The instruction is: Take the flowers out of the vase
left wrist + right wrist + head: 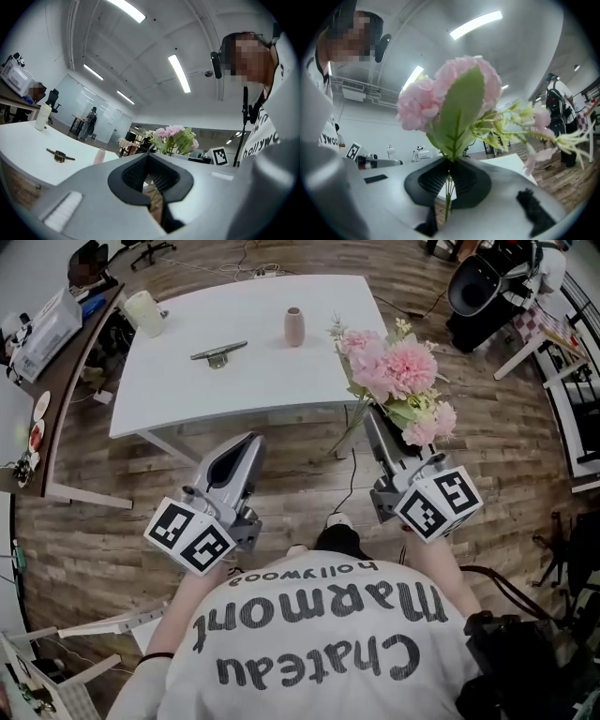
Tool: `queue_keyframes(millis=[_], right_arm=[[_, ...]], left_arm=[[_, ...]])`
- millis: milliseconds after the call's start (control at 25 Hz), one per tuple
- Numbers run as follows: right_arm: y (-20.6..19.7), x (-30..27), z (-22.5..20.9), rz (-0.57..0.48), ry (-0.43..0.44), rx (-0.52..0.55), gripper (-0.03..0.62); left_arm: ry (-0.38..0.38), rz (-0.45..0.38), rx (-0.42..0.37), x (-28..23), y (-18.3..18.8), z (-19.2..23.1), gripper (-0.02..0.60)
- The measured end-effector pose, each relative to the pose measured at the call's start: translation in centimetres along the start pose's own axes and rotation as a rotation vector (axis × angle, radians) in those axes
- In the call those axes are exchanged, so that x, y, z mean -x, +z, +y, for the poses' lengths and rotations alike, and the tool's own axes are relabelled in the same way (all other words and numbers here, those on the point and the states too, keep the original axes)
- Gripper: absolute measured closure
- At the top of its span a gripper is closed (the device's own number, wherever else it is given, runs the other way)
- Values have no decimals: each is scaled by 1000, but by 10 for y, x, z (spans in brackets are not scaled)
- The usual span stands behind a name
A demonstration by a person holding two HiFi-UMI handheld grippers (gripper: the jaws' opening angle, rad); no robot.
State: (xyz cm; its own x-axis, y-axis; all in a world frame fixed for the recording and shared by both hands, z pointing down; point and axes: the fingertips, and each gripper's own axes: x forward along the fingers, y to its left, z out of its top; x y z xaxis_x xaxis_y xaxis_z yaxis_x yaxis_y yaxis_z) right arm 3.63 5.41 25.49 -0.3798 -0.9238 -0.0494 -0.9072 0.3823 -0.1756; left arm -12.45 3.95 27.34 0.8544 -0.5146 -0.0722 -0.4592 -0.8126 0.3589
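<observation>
Right hand-held gripper (369, 415) is clamped on pink flowers (394, 371), four o'clock from the vase (294, 326); left hand-held gripper (254, 439) is closed, empty.

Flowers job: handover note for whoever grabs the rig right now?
Right gripper: shut on the green stems of the pink flower bunch, held clear of the vase.
Left gripper: shut, empty.
Small pink vase: upright on the white table, no flowers in it.
Done: flowers are out.
Left: probably just setting the bunch down.
</observation>
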Motion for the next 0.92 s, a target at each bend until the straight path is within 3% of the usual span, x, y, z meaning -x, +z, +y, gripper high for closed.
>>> queue_keyframes(millis=[440,920], right_arm=[[-6,-2,1,42,-32,2,572],[-8,-3,-1,19,-59,-1,572]], left_arm=[[-25,7,32,1,-1,3,577],[-30,-18,36,5,-2,14,577]])
